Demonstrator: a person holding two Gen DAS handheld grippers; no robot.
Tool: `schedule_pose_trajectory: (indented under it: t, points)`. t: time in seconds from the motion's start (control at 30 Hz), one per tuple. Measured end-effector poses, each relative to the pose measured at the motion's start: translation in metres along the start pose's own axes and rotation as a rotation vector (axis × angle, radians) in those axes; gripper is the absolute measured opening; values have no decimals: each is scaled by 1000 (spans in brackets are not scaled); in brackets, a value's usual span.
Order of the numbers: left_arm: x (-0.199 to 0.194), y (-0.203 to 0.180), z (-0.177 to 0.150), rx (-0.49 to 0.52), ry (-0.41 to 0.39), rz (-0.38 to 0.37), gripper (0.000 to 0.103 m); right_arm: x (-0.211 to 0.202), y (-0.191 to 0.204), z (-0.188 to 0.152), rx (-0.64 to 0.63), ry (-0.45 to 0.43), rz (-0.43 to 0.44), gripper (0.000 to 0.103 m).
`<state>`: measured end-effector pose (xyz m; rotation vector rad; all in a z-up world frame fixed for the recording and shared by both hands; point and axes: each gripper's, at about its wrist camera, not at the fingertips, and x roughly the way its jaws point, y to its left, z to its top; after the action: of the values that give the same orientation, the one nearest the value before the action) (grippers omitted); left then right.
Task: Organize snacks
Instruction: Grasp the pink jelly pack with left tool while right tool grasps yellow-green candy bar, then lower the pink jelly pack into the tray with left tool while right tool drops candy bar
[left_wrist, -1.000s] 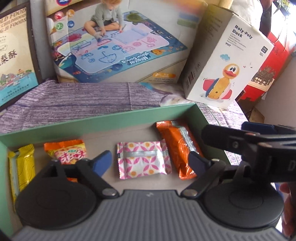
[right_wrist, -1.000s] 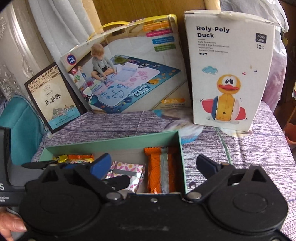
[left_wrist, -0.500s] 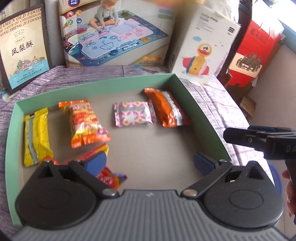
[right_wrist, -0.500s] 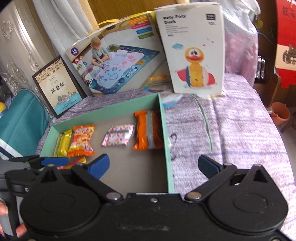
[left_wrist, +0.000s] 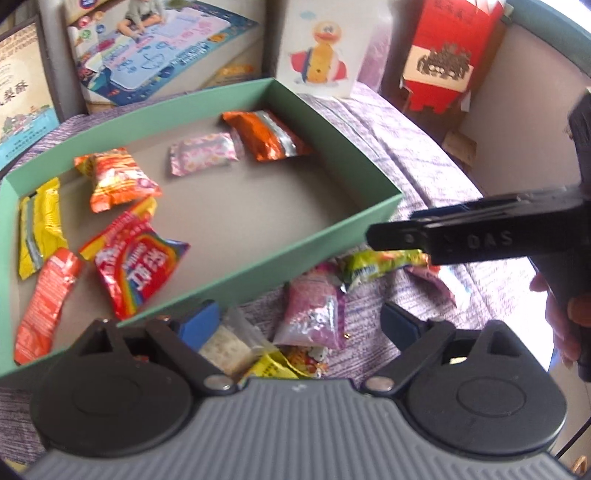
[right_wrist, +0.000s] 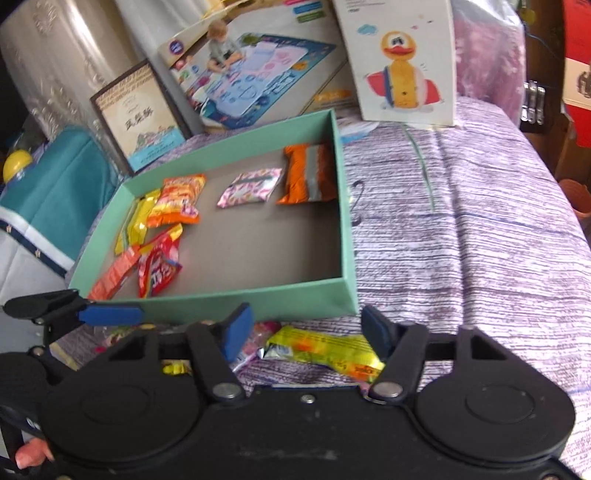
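Observation:
A green box (left_wrist: 280, 254) (right_wrist: 343, 236) on the purple cloth holds several snack packs: an orange pack (left_wrist: 266, 134) (right_wrist: 306, 177), a pink patterned pack (left_wrist: 201, 153) (right_wrist: 251, 186), a yellow pack (left_wrist: 38, 225) and red packs (left_wrist: 136, 266) (right_wrist: 159, 266). Loose snacks lie on the cloth in front of the box: a pink pack (left_wrist: 314, 314) and a yellow-green pack (left_wrist: 380, 264) (right_wrist: 321, 350). My left gripper (left_wrist: 299, 325) is open and empty above the loose snacks. My right gripper (right_wrist: 306, 332) is open and empty over the yellow-green pack.
A play-mat box (right_wrist: 255, 70), a Roly-Poly Duck box (right_wrist: 402, 62) and a framed food box (right_wrist: 140, 118) stand behind the green box. A red carton (left_wrist: 447, 59) stands off the table at right. The purple cloth (right_wrist: 480, 229) runs to the table's right edge.
Both grippers have pulled back toward the near side and risen. The box's front wall and the loose snacks in front of it have come into view. Both grippers stay open.

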<state>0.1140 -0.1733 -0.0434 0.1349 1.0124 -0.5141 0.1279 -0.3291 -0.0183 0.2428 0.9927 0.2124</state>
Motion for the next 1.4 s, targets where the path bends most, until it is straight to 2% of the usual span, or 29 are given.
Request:
schedule_pose_trajectory:
  t: [0.07, 0.1, 0.23, 0.33, 0.4, 0.6, 0.7, 0.73, 0.77, 0.8, 0.87, 0.97, 1.03, 1.1, 1.27, 1.4]
  points:
    - [8, -4, -1, 16, 16, -11, 77, 8, 1, 1, -5, 22, 5, 46]
    - [14, -6, -1, 18, 26, -18, 71, 11, 0, 1, -3, 36, 9, 45]
    - [36, -11, -1, 27, 63, -23, 64, 15, -5, -6, 14, 95, 22, 42]
    - [44, -13, -3, 48, 54, -4, 40, 13, -10, -18, 36, 122, 23, 42]
    - [43, -9, -3, 35, 54, -21, 33, 11, -10, -22, 45, 127, 27, 42]
    - [30, 13, -15, -4, 64, -60, 32, 20, 10, -22, -24, 143, 37, 42]
    - [26, 19, -23, -15, 75, -72, 33, 25, 27, -25, -113, 118, -18, 42]
    - [25, 19, -24, -15, 76, -69, 34, 25, 32, -27, -139, 108, -46, 40]
    - [25, 19, -23, -13, 77, -66, 36, 26, 37, -29, -165, 97, -88, 29]
    - [26, 17, -22, -11, 79, -62, 40, 25, 39, -32, -179, 89, -117, 24]
    - [28, 12, -20, 0, 80, -46, 45, 22, 37, -33, -149, 80, -123, 21]
    - [31, 1, -19, 40, 66, -5, 44, 13, 27, -37, -71, 69, -114, 21]
    - [30, -4, -20, 55, 50, 15, 36, 7, 23, -40, -36, 65, -103, 21]
    - [26, -4, -20, 40, 46, 11, 31, -2, 21, -43, -18, 56, -98, 21]
    - [7, -11, -25, 54, 35, -27, 30, -27, 12, -45, 19, 26, -84, 21]
    - [-16, -13, -24, 27, -10, -36, 30, -41, 13, -36, 43, -15, -70, 21]
